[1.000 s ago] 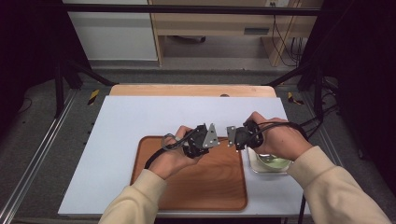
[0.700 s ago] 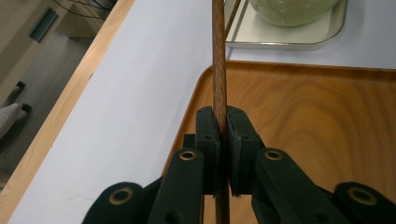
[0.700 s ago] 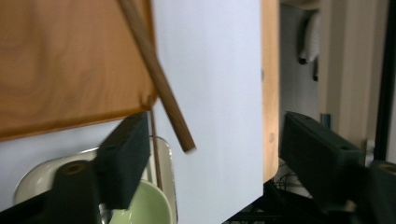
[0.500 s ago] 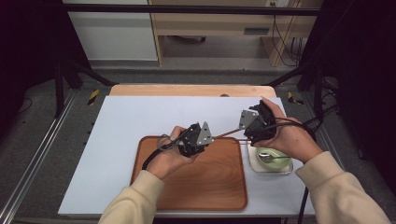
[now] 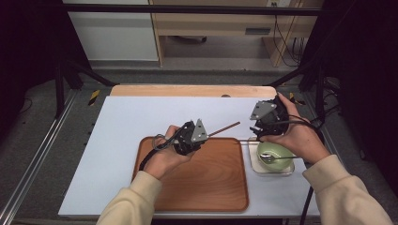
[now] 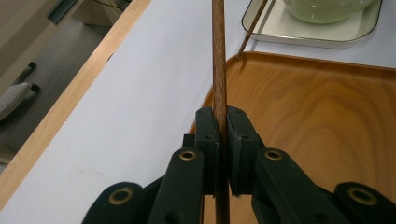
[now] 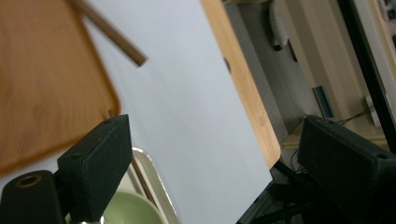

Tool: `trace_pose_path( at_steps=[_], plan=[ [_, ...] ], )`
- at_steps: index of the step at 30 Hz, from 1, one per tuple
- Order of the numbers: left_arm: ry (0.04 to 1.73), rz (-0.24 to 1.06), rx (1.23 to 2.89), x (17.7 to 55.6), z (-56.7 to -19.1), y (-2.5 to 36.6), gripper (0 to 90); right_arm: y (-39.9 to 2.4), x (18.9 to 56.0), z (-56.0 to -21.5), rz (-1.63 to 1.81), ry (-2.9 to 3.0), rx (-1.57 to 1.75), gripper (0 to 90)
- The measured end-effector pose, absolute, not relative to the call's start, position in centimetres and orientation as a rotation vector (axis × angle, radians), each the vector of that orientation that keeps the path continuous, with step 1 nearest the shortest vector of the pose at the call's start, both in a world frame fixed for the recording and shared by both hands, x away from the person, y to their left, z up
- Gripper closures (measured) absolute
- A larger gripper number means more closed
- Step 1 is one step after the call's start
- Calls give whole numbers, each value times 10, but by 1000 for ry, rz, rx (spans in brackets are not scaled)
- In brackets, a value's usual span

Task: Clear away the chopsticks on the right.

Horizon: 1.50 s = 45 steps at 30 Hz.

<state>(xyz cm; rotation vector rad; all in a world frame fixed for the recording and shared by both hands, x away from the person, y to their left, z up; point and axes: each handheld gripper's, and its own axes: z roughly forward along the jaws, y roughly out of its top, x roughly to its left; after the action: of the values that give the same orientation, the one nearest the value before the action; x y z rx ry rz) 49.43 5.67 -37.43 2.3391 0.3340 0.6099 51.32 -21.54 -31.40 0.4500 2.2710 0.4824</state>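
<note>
My left gripper [image 5: 204,136] [image 6: 222,122] is shut on a brown chopstick [image 5: 224,128] [image 6: 218,60], which pokes out up and to the right over the white mat. A second chopstick [image 5: 247,139] [image 6: 255,24] lies from the wooden tray [image 5: 197,187] [image 6: 322,121] across to the small white tray [image 5: 253,161] [image 6: 317,39]. My right gripper [image 5: 258,127] [image 7: 219,163] hovers above the green bowl [image 5: 277,151] [image 7: 133,210]. Its jaws have just been opening and stand wide with nothing between them. The held chopstick's tip [image 7: 114,33] lies beyond them.
A spoon [image 5: 271,158] rests in the green bowl on the small white tray. The white mat [image 5: 141,117] covers a wooden table whose far edge [image 5: 187,90] shows. Black frame posts stand at both sides, and cables trail at the right.
The right gripper let go of the chopstick's end, opened wide and drew away to the right and slightly up. The left gripper kept hold of the chopstick and stayed put.
</note>
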Motion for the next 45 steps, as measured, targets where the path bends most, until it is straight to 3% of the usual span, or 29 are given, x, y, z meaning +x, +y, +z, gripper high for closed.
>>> trace_pose_path(
  at_steps=[6,13,28,45],
  plan=[
    [382,546,2301,490,-379,61,844,-232,510,-307,700,2120,720,93],
    [450,485,2285,478,-384,62,844,-249,491,-324,961,1960,925,96],
    [659,325,2252,457,-402,59,844,-256,451,-364,1130,1851,998,61],
    [764,232,2270,445,-432,49,844,-261,436,-375,1180,1820,1024,54]
  ],
)
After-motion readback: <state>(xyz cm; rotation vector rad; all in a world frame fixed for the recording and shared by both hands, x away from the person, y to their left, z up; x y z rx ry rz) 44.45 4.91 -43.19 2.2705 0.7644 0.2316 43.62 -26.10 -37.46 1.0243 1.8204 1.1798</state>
